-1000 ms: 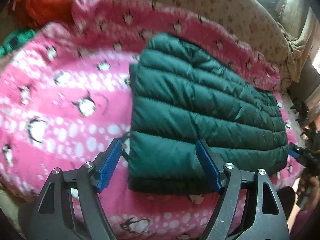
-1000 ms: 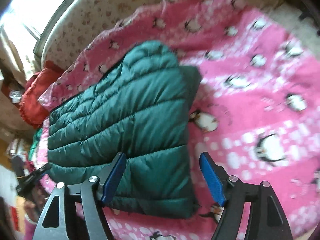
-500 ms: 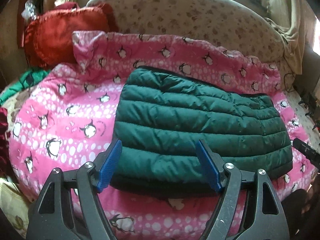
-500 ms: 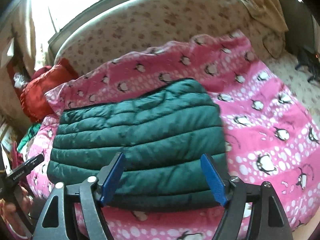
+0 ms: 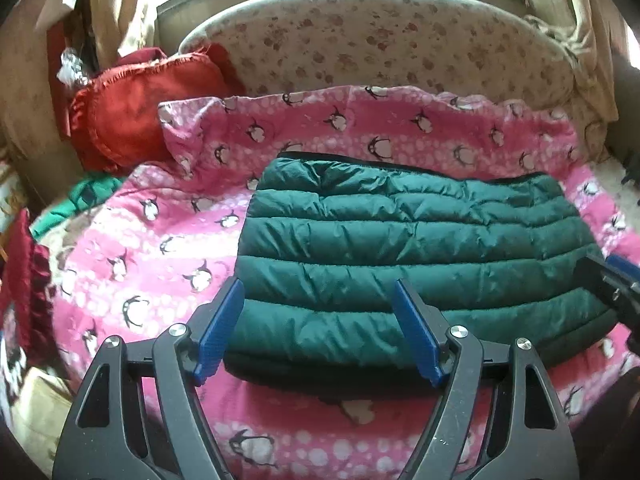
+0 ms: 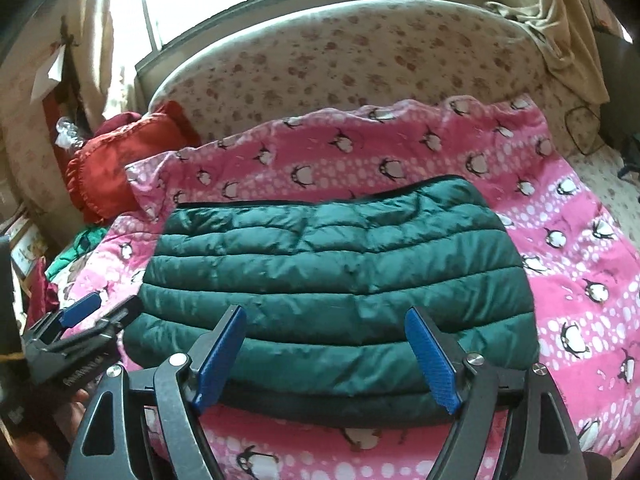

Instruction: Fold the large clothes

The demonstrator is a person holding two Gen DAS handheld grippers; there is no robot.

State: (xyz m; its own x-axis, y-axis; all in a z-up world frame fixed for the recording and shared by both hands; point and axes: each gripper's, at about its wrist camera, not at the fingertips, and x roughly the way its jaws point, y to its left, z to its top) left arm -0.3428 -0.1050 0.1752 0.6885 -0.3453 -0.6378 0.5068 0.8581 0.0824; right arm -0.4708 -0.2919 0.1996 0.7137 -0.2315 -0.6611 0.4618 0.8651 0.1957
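A dark green quilted puffer jacket (image 5: pixel 412 256) lies folded into a wide rectangle on the pink penguin blanket (image 5: pixel 168 248); it also shows in the right wrist view (image 6: pixel 332 280). My left gripper (image 5: pixel 318 330) is open and empty, held above the jacket's near left part. My right gripper (image 6: pixel 326 354) is open and empty, above the jacket's near edge. Each gripper shows at the edge of the other's view: the right gripper (image 5: pixel 612 288), the left gripper (image 6: pixel 80 332).
A red frilled cushion (image 5: pixel 140 120) lies at the back left, beside a floral headboard (image 5: pixel 380 44). Green cloth (image 5: pixel 88 196) and dark red fabric (image 5: pixel 28 280) lie at the blanket's left edge. A beige cloth (image 6: pixel 568 20) hangs at the back right.
Both grippers have pulled back and risen from the jacket, so more of the bed and headboard shows. The jacket lies still, and both grippers stay open.
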